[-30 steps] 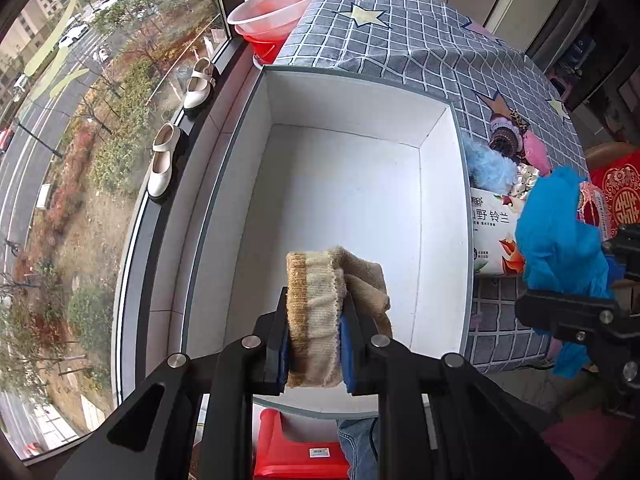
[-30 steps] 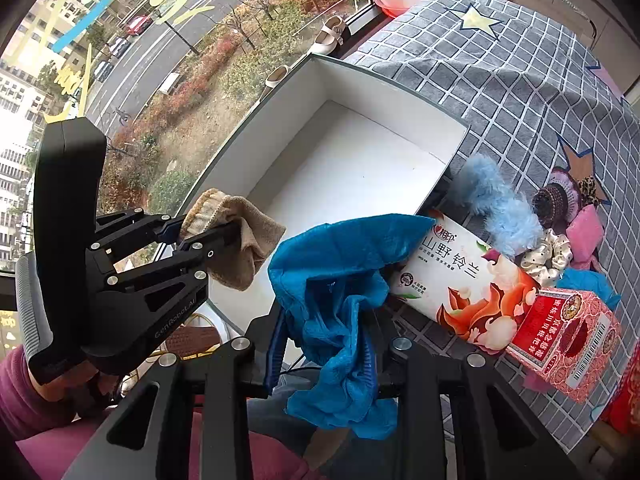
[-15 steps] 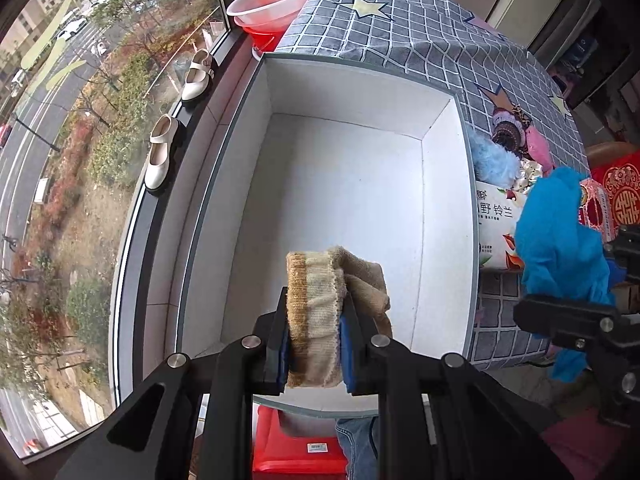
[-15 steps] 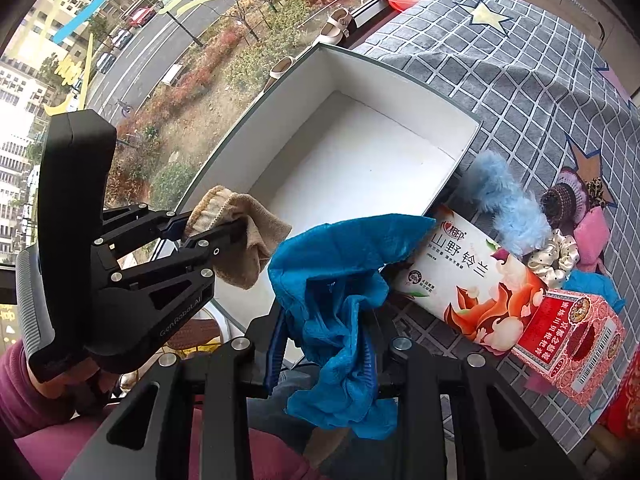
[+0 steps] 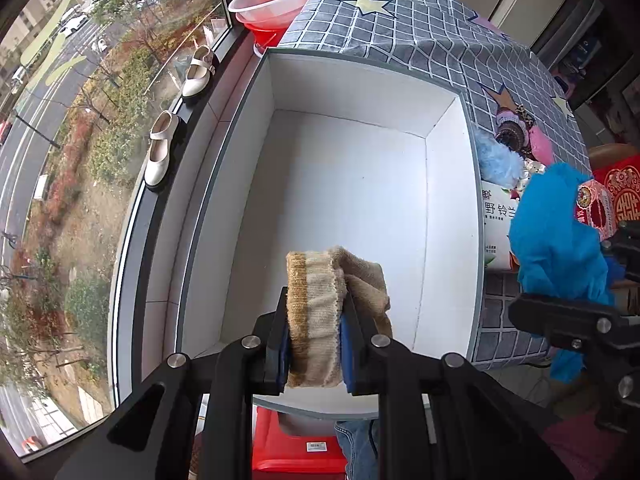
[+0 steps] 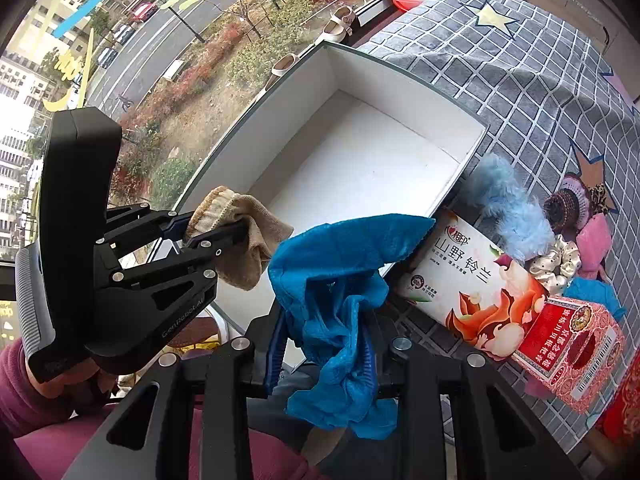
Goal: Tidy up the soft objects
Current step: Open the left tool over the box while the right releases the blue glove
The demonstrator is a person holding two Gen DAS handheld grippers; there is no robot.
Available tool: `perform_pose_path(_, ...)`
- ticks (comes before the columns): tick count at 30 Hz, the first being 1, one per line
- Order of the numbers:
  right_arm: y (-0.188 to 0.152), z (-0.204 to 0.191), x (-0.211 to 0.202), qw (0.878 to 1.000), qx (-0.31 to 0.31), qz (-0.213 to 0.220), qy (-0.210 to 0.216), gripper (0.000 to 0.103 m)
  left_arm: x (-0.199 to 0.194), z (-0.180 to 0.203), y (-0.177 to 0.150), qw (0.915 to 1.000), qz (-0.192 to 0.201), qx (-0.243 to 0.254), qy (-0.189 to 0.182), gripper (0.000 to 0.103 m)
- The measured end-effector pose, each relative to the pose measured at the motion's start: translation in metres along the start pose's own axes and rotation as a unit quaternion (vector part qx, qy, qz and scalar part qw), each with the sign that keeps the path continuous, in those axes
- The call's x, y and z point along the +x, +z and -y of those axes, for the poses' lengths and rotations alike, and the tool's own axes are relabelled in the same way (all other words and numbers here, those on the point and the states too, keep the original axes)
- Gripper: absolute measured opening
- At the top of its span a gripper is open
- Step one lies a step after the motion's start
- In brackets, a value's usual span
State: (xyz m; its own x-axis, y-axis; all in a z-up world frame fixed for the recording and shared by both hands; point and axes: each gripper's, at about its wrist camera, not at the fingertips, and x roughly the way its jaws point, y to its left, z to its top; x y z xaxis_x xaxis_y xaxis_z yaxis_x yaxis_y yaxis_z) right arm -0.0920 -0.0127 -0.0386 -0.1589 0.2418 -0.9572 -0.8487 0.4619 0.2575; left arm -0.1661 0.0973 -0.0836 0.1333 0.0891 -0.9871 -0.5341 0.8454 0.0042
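Item 1. Left gripper: jaws were clamped on a beige knitted sock, which filled the gap between the blue pads. The sock's ribbed cuff stood up out of the jaws and its looser body bulged to one side. Gripper and sock hung over the near end of the white box, above its bare floor, the sock not touching the box.

Item 2. Right gripper: jaws were closed on a blue cloth, bunched between the pads, one flap reaching toward the white box and the rest drooping below the fingers. This cloth was held just outside the box's near corner, beside its long wall.

Item 3. White box: open-topped, nothing in it, set on a grey checked tablecloth with star patches.

Item 4. Against the box's long wall, on the cloth side: a tissue pack with printed flowers, a fluffy light-blue piece, a red patterned carton, a cream scrunchie and a pink soft piece.

Item 5. Beyond the box's far end: a pink basin. On the sill beside the box's other long wall: two cream shoes.
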Motion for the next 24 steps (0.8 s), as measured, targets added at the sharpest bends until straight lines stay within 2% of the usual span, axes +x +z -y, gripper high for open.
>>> perform_pose_path(14, 0.034, -0.010, 0.014, 1.000, -0.015, 0.003, 0.007, 0.033, 0.006, -0.011, 0.000, 0.9998, -0.007, -0.020, 0.000, 0.022)
perform_pose_path(18, 0.038, -0.013, 0.018, 1.000, -0.020, 0.001, 0.011, 0.033, 0.004, -0.014, -0.002, 0.9997, 0.000, -0.024, -0.005, 0.026)
perform_pose_path(21, 0.041, -0.015, 0.018, 1.000, -0.024, 0.005, 0.018, 0.036, 0.001, -0.015, -0.003, 0.9997, 0.008, -0.025, 0.001, 0.039)
perform_pose_path(22, 0.042, -0.015, 0.018, 1.000, -0.023, 0.005, 0.020, 0.046, 0.000, -0.015, -0.003, 0.9996, 0.010, -0.026, 0.002, 0.046)
perform_pose_path(23, 0.042, -0.014, 0.018, 1.000, -0.021, 0.007, 0.020, 0.052, -0.002, -0.015, -0.002, 0.9995, 0.015, -0.029, 0.001, 0.057)
perform_pose_path(24, 0.044, -0.013, 0.018, 1.000, -0.019, 0.009, 0.021, 0.057, -0.005, -0.017, -0.002, 0.9992, 0.022, -0.033, 0.000, 0.064)
